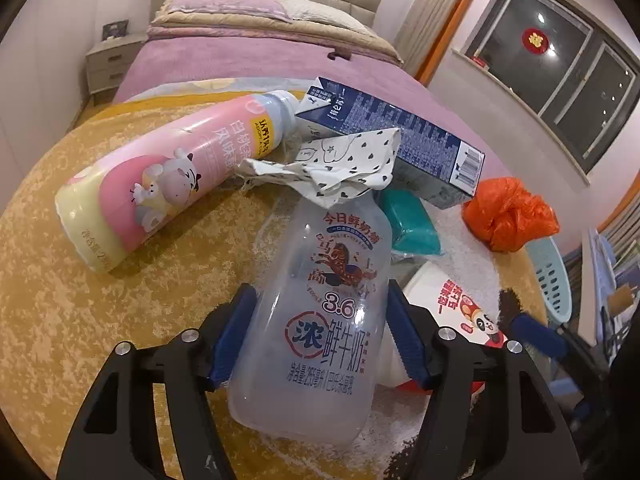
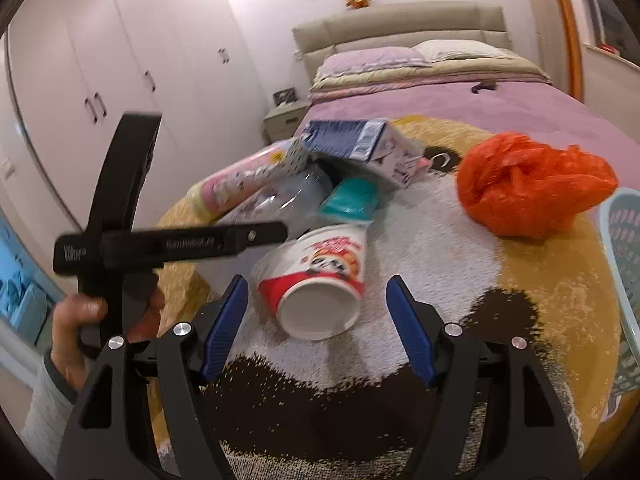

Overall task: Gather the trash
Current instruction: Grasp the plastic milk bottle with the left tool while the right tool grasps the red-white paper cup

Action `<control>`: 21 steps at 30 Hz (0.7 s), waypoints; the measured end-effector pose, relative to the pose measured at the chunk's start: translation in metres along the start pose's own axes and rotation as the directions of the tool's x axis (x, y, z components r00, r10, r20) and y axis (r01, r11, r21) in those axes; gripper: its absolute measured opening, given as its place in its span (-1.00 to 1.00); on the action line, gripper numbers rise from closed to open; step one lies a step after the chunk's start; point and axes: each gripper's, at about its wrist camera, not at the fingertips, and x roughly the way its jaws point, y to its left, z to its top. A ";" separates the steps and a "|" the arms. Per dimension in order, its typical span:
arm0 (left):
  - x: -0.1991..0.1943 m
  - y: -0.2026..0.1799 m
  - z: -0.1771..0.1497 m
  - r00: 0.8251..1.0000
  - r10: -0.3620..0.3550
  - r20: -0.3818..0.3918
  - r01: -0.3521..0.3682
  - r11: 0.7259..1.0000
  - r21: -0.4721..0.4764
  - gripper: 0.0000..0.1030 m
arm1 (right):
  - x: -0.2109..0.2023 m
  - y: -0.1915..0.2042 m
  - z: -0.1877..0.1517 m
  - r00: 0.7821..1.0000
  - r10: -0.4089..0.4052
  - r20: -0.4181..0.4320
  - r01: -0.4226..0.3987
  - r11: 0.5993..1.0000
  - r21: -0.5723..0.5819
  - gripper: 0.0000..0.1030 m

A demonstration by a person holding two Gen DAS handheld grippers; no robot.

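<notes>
Here, in the left wrist view, the left gripper (image 1: 320, 336) has its blue pads on both sides of a translucent milk bottle (image 1: 320, 312) at lower centre; whether the pads press the bottle cannot be told. The bottle lies on a round rug (image 1: 80, 300) spread on the bed. Other trash lies above it — a pink bottle (image 1: 160, 176) at left, crumpled paper (image 1: 340, 164), a blue carton (image 1: 400, 136) and an orange bag (image 1: 508, 212) at right. In the right wrist view, the right gripper (image 2: 318, 328) has its jaws spread wide around, but clear of, a paper cup (image 2: 320, 280) lying on its side at centre. A basket (image 2: 624, 240) shows at the right edge.
</notes>
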 end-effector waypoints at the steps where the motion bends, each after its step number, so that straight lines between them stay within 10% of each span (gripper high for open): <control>1: -0.001 0.001 -0.001 1.000 -0.002 0.000 0.002 1.000 0.000 0.20 | 0.001 0.002 0.000 1.000 0.003 -0.008 -0.003 1.000 -0.011 0.32; 21: -0.072 0.029 -0.061 0.995 -0.086 0.042 0.090 0.992 -0.092 0.09 | 0.039 0.006 0.010 0.991 -0.012 -0.132 0.017 0.999 0.033 0.31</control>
